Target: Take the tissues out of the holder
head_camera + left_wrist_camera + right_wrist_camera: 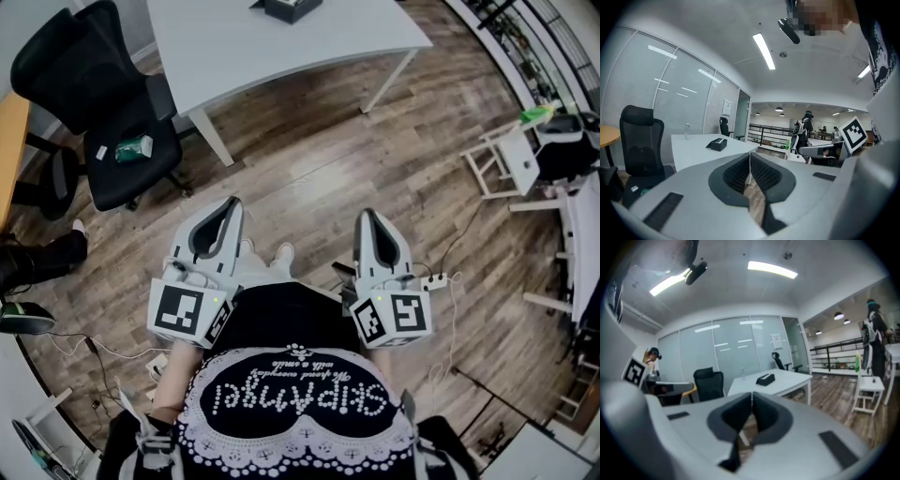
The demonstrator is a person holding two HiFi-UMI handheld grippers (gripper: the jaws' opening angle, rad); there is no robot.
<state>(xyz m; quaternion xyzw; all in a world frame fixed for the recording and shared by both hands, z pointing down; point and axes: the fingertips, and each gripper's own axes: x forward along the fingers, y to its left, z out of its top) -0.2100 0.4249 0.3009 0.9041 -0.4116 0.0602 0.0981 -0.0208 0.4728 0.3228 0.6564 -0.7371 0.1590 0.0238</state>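
Note:
The tissue holder (291, 7) is a dark box on the white table (272, 47) at the far top of the head view. It also shows as a small black box (717, 144) in the left gripper view, and again far off in the right gripper view (765, 378). I hold both grippers close to my body over the wooden floor, well short of the table. My left gripper (228, 208) is shut with nothing between its jaws (750, 155). My right gripper (367, 217) is likewise shut and empty (752, 395).
A black office chair (103, 103) with a green packet (133, 148) on its seat stands left of the table. An orange desk edge (9, 141) is at far left. A white rack (511, 159) stands at right, and a power strip (433, 281) lies on the floor.

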